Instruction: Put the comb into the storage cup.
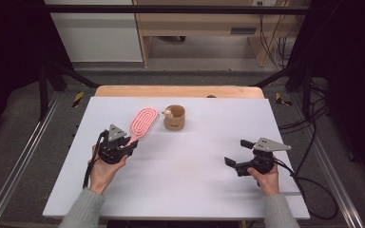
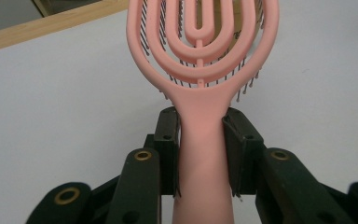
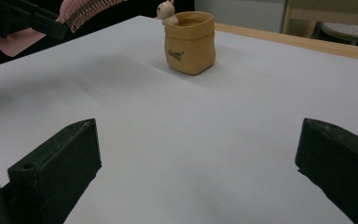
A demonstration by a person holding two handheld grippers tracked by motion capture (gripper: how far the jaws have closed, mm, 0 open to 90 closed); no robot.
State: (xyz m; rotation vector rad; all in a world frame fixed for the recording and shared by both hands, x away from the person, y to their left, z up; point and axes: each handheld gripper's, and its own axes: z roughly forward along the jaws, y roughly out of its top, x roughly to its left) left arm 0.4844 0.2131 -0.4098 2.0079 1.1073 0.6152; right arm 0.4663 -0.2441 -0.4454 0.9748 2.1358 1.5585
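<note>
A pink hairbrush [image 1: 143,122] with an open looped head is held by its handle in my left gripper [image 1: 129,144], at the left of the white table. In the left gripper view both jaws press on the pink hairbrush handle [image 2: 203,154], and the bristles point down. A tan pot [image 1: 175,118] with a small figure on its rim stands upright just right of the brush head. My right gripper [image 1: 236,153] rests open at the right, its jaws wide apart around nothing. The tan pot [image 3: 190,41] stands well ahead of it in the right gripper view.
The white table top [image 1: 180,185] sits on a wooden board [image 1: 178,91] that shows along the far edge. Black frame rails and cables run along both sides. A cable [image 1: 313,190] trails from my right gripper off the right edge.
</note>
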